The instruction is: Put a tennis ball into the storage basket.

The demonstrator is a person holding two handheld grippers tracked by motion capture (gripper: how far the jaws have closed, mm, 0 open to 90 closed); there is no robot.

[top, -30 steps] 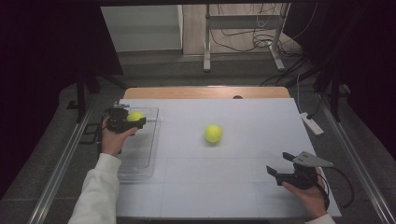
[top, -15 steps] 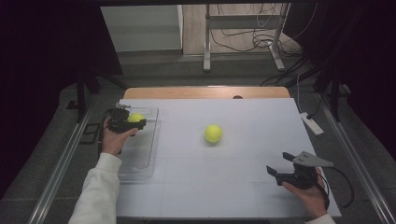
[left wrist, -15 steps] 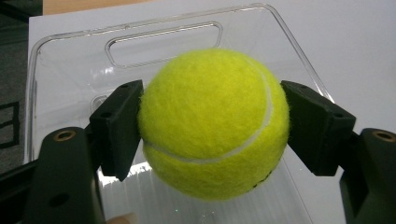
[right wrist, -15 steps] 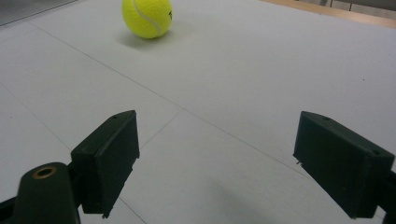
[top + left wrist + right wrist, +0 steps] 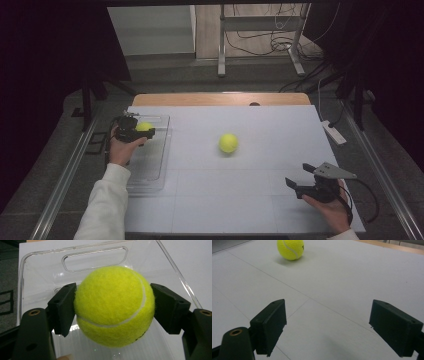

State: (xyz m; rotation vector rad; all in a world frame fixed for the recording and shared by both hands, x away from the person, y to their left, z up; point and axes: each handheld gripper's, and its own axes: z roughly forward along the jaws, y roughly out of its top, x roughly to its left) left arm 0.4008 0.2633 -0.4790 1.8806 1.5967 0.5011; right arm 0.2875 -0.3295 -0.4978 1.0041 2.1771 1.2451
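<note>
A yellow tennis ball (image 5: 113, 306) sits between the jaws of my left gripper (image 5: 145, 131), which is shut on it above the far end of a clear plastic tray (image 5: 150, 162) at the table's left; in the left gripper view the tray (image 5: 95, 257) and its handle slot lie under the held ball (image 5: 144, 127). A second tennis ball (image 5: 228, 143) rests on the white table near the middle. My right gripper (image 5: 296, 181) stands open near the front right, nothing between its jaws; its own view (image 5: 327, 325) has this ball (image 5: 290, 249) far ahead on the table.
A white power strip (image 5: 334, 132) lies off the table's right edge. A wooden strip (image 5: 220, 99) runs along the table's far edge. Metal stand legs and cables (image 5: 260, 40) sit on the floor beyond.
</note>
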